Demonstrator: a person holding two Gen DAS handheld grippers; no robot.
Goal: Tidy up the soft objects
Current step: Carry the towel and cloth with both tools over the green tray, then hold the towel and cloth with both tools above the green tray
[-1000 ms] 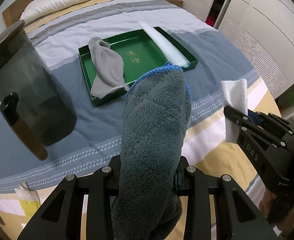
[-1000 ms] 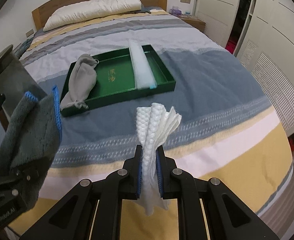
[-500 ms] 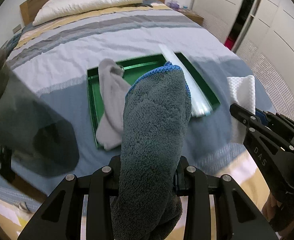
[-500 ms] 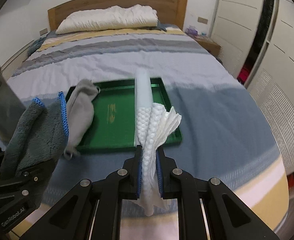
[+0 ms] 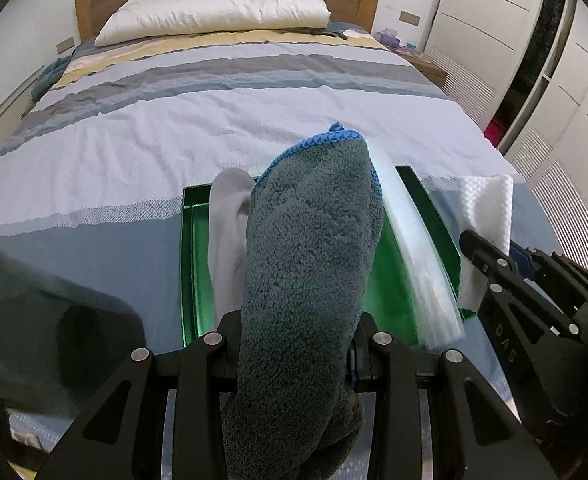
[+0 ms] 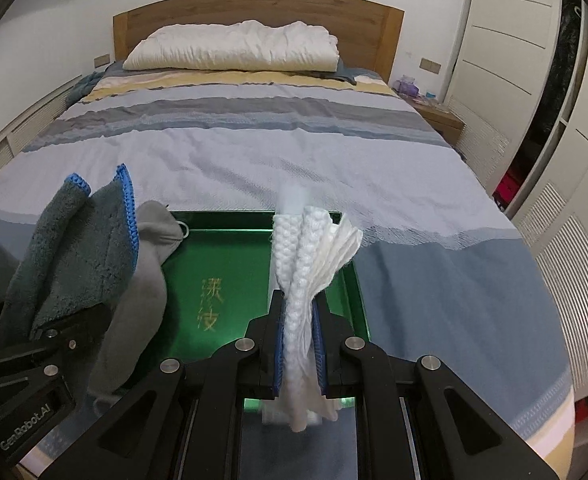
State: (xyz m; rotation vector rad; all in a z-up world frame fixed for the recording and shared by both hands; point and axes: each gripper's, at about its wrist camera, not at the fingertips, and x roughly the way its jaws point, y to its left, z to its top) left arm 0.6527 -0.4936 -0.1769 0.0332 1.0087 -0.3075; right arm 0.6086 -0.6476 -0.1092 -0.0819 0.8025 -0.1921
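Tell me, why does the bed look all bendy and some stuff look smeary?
Left wrist view: the fisheye lens curves the bed and darkens the corners; the green tray and the clear tube look smeared, while the gray towel stays sharp. Right wrist view: the same bending; the white cloth is crisp, and the gold writing on the tray is soft.

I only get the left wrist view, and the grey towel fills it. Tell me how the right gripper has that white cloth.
Observer: The right gripper is shut on the white cloth. The cloth is pinched between the blue pads, and its layers fan out above them.
Operator: Describe the green tray floor behind the grey towel.
Observer: The middle of the floor is bare, with gold characters printed on it.
Operator: Now check the grey sock.
Observer: It lies along the tray's left side, and a small loop shows at its far end.
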